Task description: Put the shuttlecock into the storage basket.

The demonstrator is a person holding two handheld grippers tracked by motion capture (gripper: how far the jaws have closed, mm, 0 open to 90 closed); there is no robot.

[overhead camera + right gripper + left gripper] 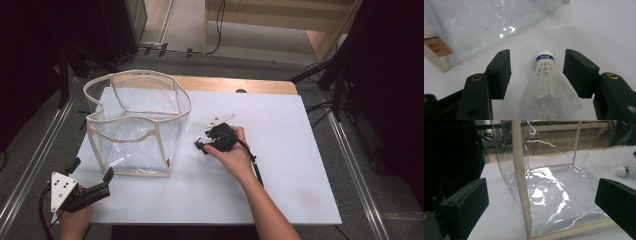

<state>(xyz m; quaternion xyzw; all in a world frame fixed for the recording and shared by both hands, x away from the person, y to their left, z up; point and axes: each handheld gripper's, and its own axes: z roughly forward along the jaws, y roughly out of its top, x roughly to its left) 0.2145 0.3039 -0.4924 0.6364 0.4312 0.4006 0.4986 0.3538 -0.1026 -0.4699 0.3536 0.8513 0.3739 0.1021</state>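
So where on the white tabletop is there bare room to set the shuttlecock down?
The widest bare stretch of the white tabletop runs right of the right hand-held gripper to the table's right edge. The near strip between the two forearms is free too. The left half is crowded: the clear plastic fabric-trimmed bin stands there, with the white shuttlecock close beside it.

Left tool (92, 182): held in the person's left hand (75, 220) at the near left corner of the worktop (280, 150), lying low and roughly level, jaws pointing forward and to the right, standing wide apart with nothing between them; grey three-cornered plate on top. Right tool (201, 145): gripped by the right hand (232, 152) near mid-worktop, forearm entering from the bottom edge and angling up-left, jaws aimed leftward and down; jaws parted, pads clear of contact on both sides. Cable trails back along the right forearm.
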